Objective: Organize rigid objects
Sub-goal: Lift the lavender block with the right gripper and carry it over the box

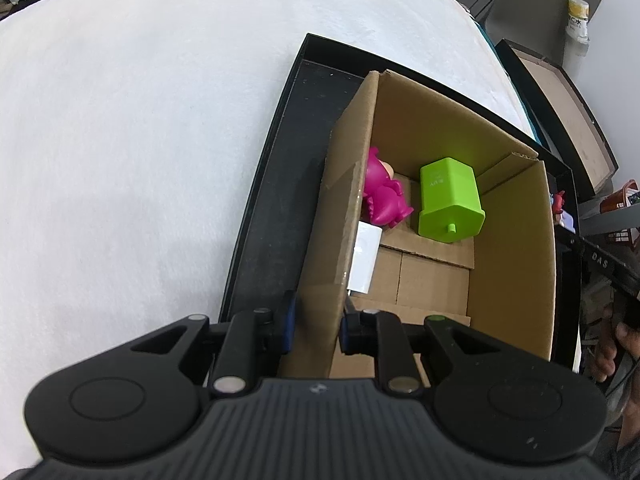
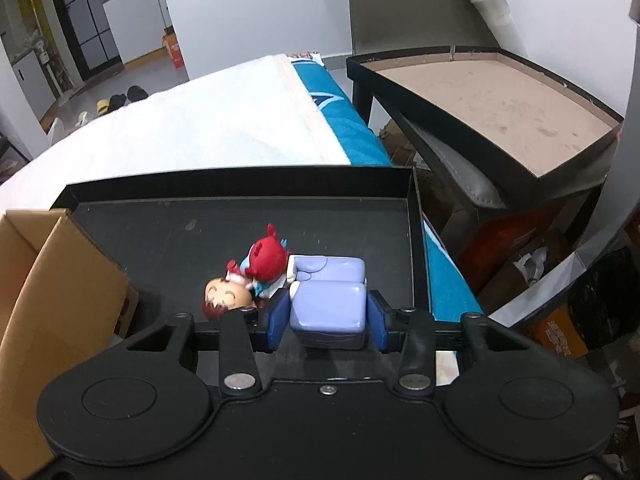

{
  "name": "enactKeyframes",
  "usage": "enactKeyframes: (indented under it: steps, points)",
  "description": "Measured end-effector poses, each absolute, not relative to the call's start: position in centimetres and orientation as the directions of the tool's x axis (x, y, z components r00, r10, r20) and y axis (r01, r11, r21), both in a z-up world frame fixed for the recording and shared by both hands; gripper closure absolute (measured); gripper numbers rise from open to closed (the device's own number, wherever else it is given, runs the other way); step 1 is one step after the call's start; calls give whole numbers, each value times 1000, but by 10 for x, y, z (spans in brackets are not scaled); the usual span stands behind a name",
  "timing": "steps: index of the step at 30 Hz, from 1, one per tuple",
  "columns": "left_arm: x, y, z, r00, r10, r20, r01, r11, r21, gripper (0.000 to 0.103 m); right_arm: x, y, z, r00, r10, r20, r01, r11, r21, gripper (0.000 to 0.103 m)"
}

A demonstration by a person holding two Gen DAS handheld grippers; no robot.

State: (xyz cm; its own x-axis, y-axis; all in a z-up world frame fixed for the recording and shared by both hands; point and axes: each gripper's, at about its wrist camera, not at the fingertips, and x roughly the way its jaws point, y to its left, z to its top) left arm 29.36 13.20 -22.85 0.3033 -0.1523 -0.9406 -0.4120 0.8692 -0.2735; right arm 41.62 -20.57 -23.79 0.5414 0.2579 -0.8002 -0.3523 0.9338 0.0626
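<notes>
So I'm pinching the near left wall of the cardboard box [image 1: 440,208] with my left gripper [image 1: 318,326], jaws nearly shut on the flap, one pad outside and one inside, just keeping it steady. The box is sitting in the black tray [image 1: 276,184] on the white cloth [image 1: 140,140]. Inside it, a pink toy [image 1: 384,196] is lying against the left wall, a green block [image 1: 450,204] just right of it, and a white card [image 1: 364,258] leaning nearer me.

My right gripper [image 2: 328,314] is straddling the lavender toy [image 2: 328,296] on the tray floor, right of the box. Pads look pressed on both flat sides, so I'm calling it gripped. A red figure [image 2: 266,258] and a little smiling head [image 2: 228,296] are touching its far left end.

Tip for this bit: I'm thinking lift straight up first so the neighbours aren't getting dragged, and keep the squeeze square on those glossy sides since they look slippery. Then swing left over the box rim while the left hand is holding the wall out of the way.
</notes>
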Motion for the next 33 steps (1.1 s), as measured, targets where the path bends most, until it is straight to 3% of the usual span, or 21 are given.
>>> enactKeyframes:
  steps: [12, 33]
  points:
    - [293, 129, -226, 304, -139, -943, -412, 873, -261, 84, 399, -213, -234, 465, 227, -855, -314, 946, 80, 62]
    - [292, 129, -226, 307, -142, -941, -406, 875, -265, 84, 402, -224, -242, 458, 272, -846, -292, 945, 145, 60]
